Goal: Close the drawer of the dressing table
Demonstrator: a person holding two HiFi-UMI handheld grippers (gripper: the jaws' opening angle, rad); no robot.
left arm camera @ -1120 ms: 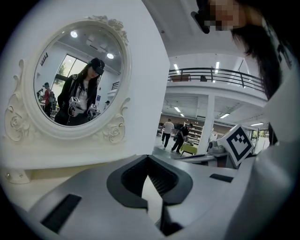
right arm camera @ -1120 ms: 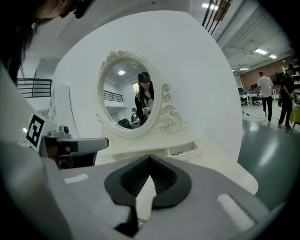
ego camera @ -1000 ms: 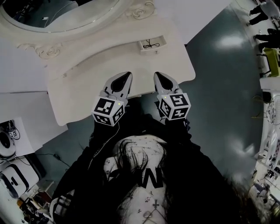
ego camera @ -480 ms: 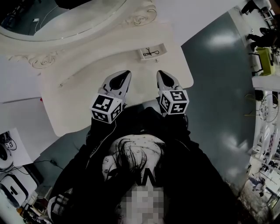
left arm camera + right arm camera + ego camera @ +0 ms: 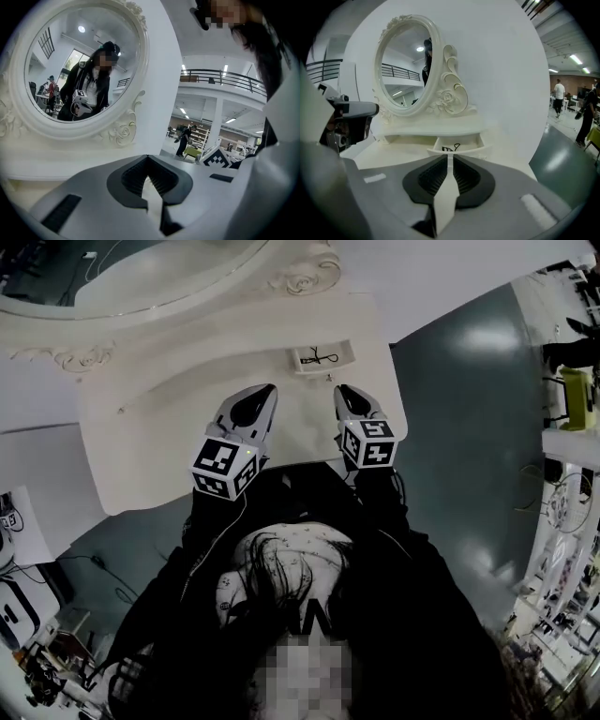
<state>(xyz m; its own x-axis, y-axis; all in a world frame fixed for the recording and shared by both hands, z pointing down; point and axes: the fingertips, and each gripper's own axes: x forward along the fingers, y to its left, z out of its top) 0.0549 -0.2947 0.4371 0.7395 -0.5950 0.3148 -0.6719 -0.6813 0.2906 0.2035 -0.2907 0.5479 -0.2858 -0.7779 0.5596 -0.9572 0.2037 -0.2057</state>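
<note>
The white dressing table [image 5: 159, 427] carries an oval mirror [image 5: 141, 277] at its back. Its small drawer [image 5: 323, 368] stands pulled out at the right, with a dark looped cord [image 5: 322, 356] inside. In the right gripper view the drawer [image 5: 459, 153] lies straight ahead, just beyond the jaws. My right gripper [image 5: 343, 392] hovers over the table top just short of the drawer; its jaws are opening, a narrow slit shows and nothing is between them. My left gripper [image 5: 265, 392] hangs beside it to the left, tips together and empty. The left gripper view faces the mirror [image 5: 79, 70].
A white wall panel [image 5: 506, 70] backs the table. Grey-green floor [image 5: 469, 427] lies to the right. Machines and cables [image 5: 28, 615] crowd the lower left. People stand far off [image 5: 586, 112]. The person's dark sleeves [image 5: 375, 521] reach to the table's front edge.
Both grippers have moved forward over the table top, and the right one now sits much closer to the open drawer. The right jaws have parted slightly.
</note>
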